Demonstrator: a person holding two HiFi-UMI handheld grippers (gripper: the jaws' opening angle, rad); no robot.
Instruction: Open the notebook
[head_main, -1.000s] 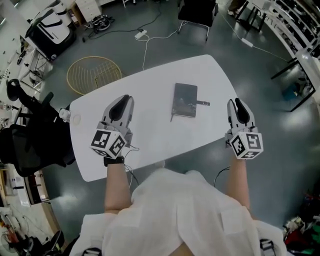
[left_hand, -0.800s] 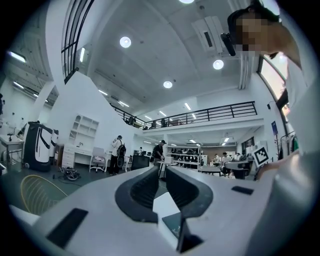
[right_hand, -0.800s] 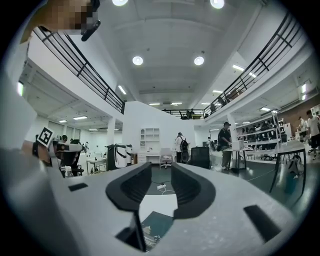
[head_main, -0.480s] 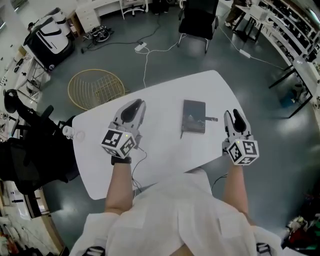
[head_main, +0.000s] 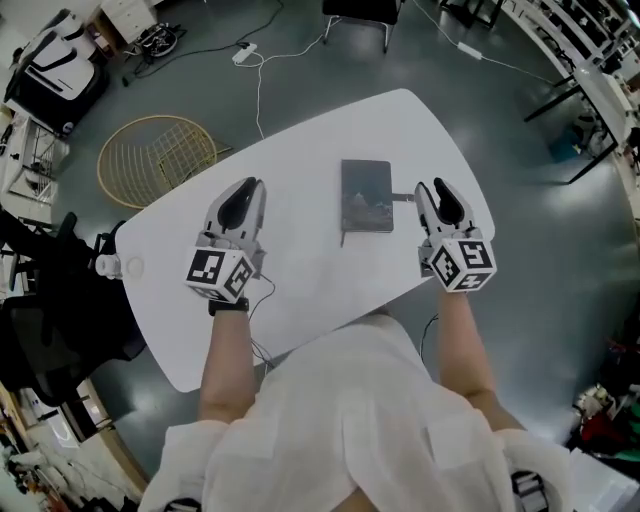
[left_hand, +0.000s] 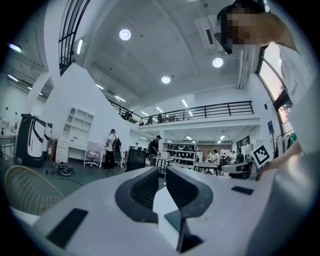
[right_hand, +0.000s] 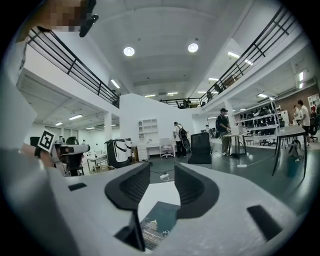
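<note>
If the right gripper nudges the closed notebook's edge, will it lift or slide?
Probably slides first: the notebook lies flat and closed on the smooth white table, unanchored. Its cover looks stiff, so it should hinge up as one board. The small tab jutting from one long edge may be a clasp resisting opening.

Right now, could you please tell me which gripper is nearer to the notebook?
Right. The right gripper, jaws just opened and gripping nothing, is just right of the notebook; the left gripper is farther off on its left, bare table between.
</note>
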